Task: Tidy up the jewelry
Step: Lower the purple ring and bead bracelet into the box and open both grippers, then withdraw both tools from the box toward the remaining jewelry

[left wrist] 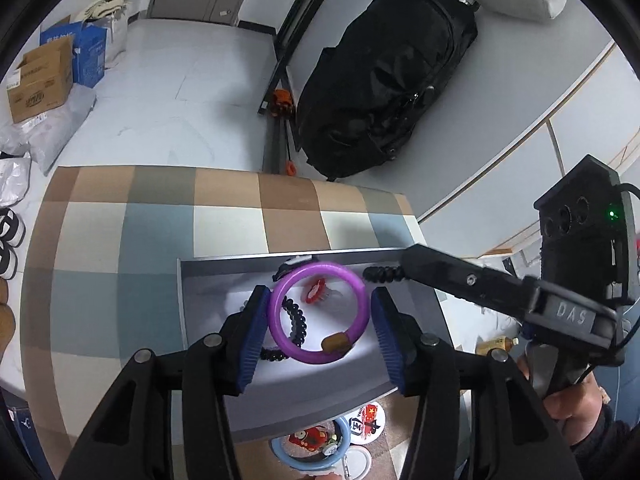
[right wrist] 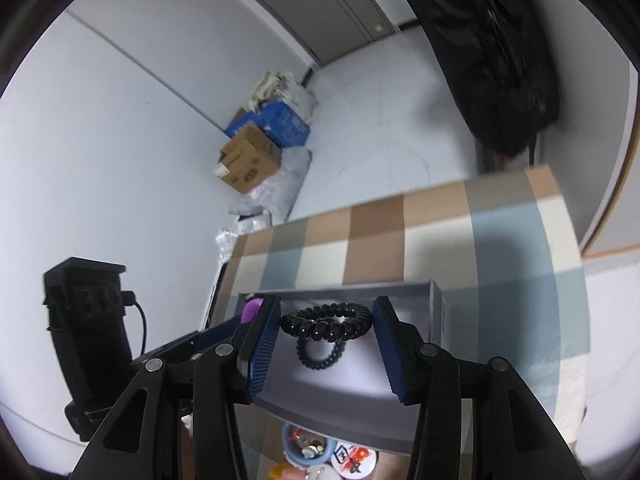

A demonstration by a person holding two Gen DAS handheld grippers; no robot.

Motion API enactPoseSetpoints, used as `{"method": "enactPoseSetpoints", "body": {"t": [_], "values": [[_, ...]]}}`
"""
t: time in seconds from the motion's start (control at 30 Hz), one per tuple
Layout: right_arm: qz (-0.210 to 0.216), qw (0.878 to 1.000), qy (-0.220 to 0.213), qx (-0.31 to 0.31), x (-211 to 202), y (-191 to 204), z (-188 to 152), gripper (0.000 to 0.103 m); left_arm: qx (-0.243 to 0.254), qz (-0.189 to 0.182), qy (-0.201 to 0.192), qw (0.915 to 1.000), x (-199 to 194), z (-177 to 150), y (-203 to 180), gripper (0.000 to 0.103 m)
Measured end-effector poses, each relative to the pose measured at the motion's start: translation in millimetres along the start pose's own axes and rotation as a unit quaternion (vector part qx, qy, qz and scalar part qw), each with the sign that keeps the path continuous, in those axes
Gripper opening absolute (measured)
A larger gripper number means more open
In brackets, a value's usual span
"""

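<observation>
Left fingers: the left gripper hangs over the grey tray with its blue pads apart; the purple bangle sits between them, and a slim gap shows on each side, so nothing is clamped.
Right fingers: the right gripper also stands parted, with the black spiral hair tie between its pads; whether a pad touches the coil I cannot tell.
Where things lie: bangle and hair tie are both inside the tray, which rests on the checked tabletop. A black bead bracelet and a small red clip share the tray floor near the bangle.
Bangle handling: looks rigid, smooth and light, likely slippery against ribbed pads; a brown bead on its near rim breaks the curve. I would grip across the outer rim at opposite sides, clear of that bead.
Hair tie handling: soft, springy and light; it will squash and may roll. A pinch across the coil's middle seems safest.
Risk: a loose hold could snag the beads below.
</observation>
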State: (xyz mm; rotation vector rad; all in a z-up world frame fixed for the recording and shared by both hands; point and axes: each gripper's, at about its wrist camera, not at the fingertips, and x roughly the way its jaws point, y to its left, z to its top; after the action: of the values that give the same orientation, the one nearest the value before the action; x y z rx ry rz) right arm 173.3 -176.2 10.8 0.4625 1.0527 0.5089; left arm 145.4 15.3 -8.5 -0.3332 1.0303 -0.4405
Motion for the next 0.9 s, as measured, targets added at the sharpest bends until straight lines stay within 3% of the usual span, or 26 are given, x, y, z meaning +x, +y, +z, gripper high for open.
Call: {"method": "enactPoseSetpoints", "body": {"t": [0.1,0.13,0.23,0.37,0.57,0.9], "values": [[0.013,1.000,-0.012,0.012,-6,-4,3,0.060,-0.009,-0.011,-0.017,0.9997,-5,0,4,0.071],[0.014,1.000,-0.020,0.012,-9,-3,4,0.071,-0.012,-0.022,-0.024,0.9994,-8,1,5,0.073],[0.022,0.999,-0.040,0.002,-21,0,4,0.074,-0.011,-0.013,-0.038,0.9991,-14,1,6,0.073],[0.013,0.999,-0.052,-0.003,-28,1,0,0.092,-0.016,0.013,-0.052,0.9984,-26,-4,8,0.073],[-0.014,0.997,-0.073,-0.030,-41,5,-9,0.103,0.000,0.096,-0.093,0.9910,-44,-17,-4,0.073],[-0.055,0.986,-0.096,-0.123,-60,29,-41,0.103,0.002,0.145,-0.127,0.9813,-62,-50,-12,0.075]]}}
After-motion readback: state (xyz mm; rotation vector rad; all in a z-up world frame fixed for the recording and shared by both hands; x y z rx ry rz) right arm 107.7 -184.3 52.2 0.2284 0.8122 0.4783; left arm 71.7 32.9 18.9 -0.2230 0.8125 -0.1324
